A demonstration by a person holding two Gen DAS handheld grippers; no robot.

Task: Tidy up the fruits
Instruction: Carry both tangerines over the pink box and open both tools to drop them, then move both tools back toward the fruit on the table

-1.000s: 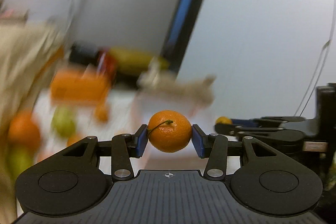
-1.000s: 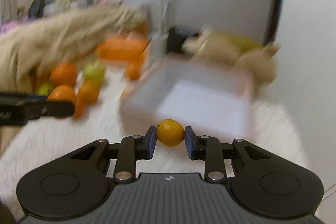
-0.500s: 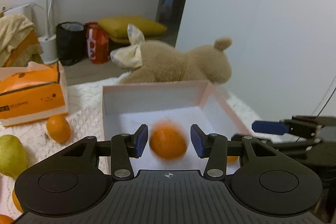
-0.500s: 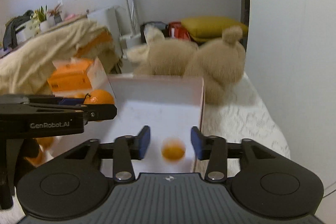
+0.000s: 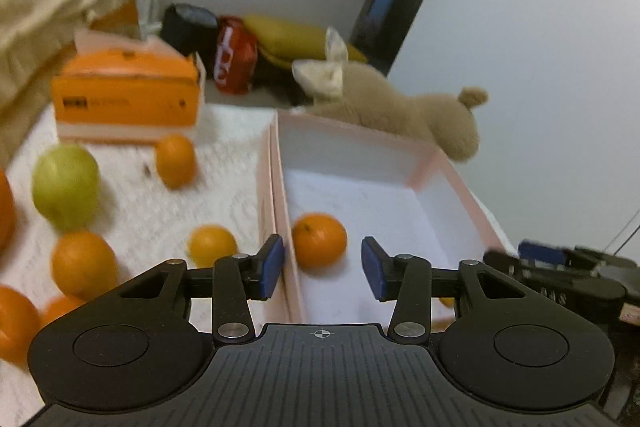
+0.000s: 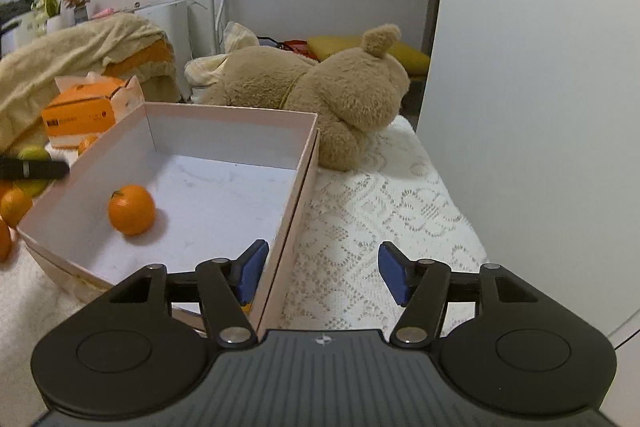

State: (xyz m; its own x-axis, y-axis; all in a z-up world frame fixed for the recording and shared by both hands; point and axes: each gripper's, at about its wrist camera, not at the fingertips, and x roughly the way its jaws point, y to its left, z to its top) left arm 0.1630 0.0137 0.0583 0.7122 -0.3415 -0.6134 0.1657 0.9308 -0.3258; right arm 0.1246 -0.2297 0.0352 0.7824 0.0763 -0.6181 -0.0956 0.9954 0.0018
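A white lace-covered surface, possibly a bed or a desk, fills a pale-walled room, with a beige blanket [image 5: 44, 11] heaped at far left and an orange tissue box [image 5: 128, 95] beside it. Loose fruit lies scattered on the lace to the left: a green pear [image 5: 66, 187], a small orange [image 5: 175, 161] near the tissue box, another orange [image 5: 84, 265] and a paler orange [image 5: 212, 245] nearer the camera, all still outside the container. At centre stands the shallow pink box [image 5: 276, 163], white inside, with one mandarin [image 5: 319, 240] resting on its floor close to the left wall. The left hand-held gripper [image 5: 323, 273] hangs over the box's near left corner, its jaws spread and having just narrowed a little; the mandarin sits beyond the blue pads, touched by neither. A brown plush toy [image 6: 320, 95] lies just behind the box. To the right, the right hand-held gripper [image 6: 322, 277] straddles the box's right wall, its jaws having just been opening and now spread with nothing pinched; a sliver of yellow-orange fruit [image 6: 248, 307] shows low behind its left pad, apparently inside the box. The step in hand appears to be the drop-off, with both fruits released. The next move likely calls for both grippers to lift clear of the box walls and swing left to the loose fruit.
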